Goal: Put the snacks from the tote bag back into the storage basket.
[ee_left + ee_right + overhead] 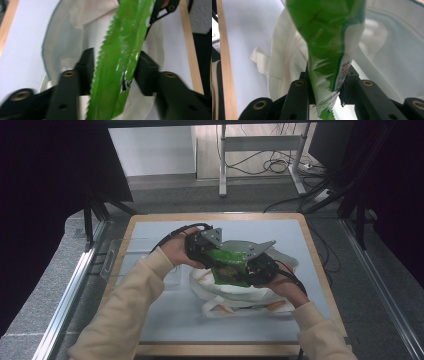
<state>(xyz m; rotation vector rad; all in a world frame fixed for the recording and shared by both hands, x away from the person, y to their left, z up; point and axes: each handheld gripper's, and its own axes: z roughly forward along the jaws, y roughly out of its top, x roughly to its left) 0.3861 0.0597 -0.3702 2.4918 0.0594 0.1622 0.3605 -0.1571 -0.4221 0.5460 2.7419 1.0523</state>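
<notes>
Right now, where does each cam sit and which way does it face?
High view: above the person's side, facing forward and down on the table; both sleeves, hands and each hand-held gripper show.
Left gripper view: rides the left hand-held gripper, looking along its black jaws.
Right gripper view: rides the right hand-held gripper, looking along its jaws.
Shared: green packet over white cloth bag.

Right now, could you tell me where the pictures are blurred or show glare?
In the left gripper view the green packet carries bright glare streaks and the near black jaws are soft with blur. In the right gripper view the packet's upper part is out of focus, while its printed lower edge is sharper. The high view is dark at both sides; the white cloth bag is evenly lit.
</notes>
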